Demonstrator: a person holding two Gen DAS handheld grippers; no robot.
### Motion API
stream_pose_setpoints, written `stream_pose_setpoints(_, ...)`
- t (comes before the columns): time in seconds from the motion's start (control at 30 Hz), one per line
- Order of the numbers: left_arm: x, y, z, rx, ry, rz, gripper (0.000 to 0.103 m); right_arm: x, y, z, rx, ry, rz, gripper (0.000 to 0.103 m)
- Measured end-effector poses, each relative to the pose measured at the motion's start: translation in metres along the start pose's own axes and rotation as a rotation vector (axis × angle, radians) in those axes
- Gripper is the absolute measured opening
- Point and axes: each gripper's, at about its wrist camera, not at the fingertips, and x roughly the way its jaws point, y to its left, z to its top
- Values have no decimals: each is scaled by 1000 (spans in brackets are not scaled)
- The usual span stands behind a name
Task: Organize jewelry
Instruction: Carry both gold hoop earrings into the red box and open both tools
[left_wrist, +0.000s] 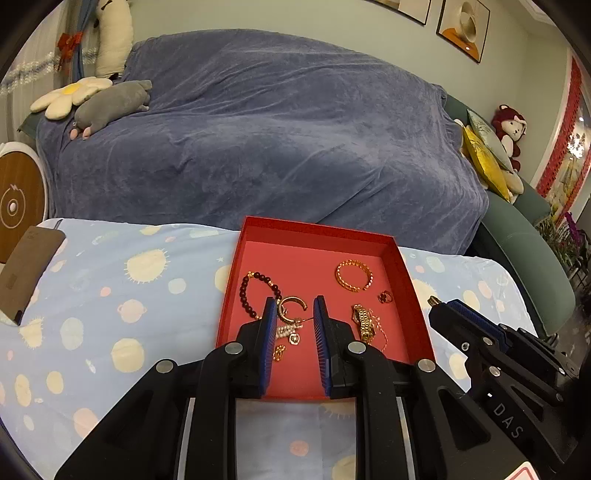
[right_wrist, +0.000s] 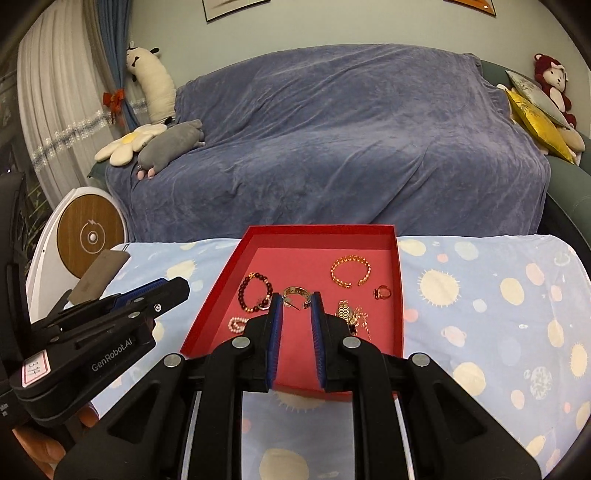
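i see the sofa (left_wrist: 258, 122) under its blue-grey throw filling the back of both views, and in front of it the counter (left_wrist: 110, 295) draped in a pale blue cloth printed with suns and planets. on that cloth sits the red box (left_wrist: 406, 280), open and shallow, with all the jewelry lying loose on its floor. my left hand-held gripper (left_wrist: 294, 314) hangs above the near part of the box, jaws slightly apart with nothing between them; my right hand-held gripper (right_wrist: 296, 308) does the same just beside it, also parted a little and empty. in the box, the dark beaded bracelet (left_wrist: 246, 295) lies at the left, the gold chain bangle (left_wrist: 354, 275) toward the far right, and the gold watch (left_wrist: 364, 321) near the right wall with a thin chain tangled beside it. the open gold cuff ring (left_wrist: 291, 306) lies mid-box, the small pearl strand (right_wrist: 236, 324) near the left front, and a tiny red-stone ring (left_wrist: 386, 296) below the bangle.
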Motion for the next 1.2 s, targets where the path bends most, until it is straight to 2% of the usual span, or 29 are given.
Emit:
stream_pose_setpoints(0.2, 46, -3, 13, 5, 48, 4, 18, 37, -7, 13, -23, 17, -20, 15)
stream_pose_setpoints(0.43, 90, 2, 14, -18, 102, 2, 18, 76, -20, 15, 7, 64, -34, 15)
stream_pose_setpoints(0.6, 105, -1, 17, 10, 99, 18, 18, 91, -21, 15, 7, 76, -41, 15)
stream_pose_setpoints(0.73, 113, 1, 19, -5, 100, 7, 18, 101, -23, 11, 6, 94, -59, 15)
stream_pose_setpoints(0.83, 118, 0, 19, 11, 99, 30, 18, 107, -24, 10, 9, 104, -64, 15)
stream_pose_setpoints(1.03, 124, 4, 18, -20, 115, 23, 19, 111, -25, 9, 28, 110, -67, 16)
stream_pose_setpoints(1.2, 124, 7, 18, -30, 109, 64, 38, 112, -24, 8, 26, 109, -88, 23)
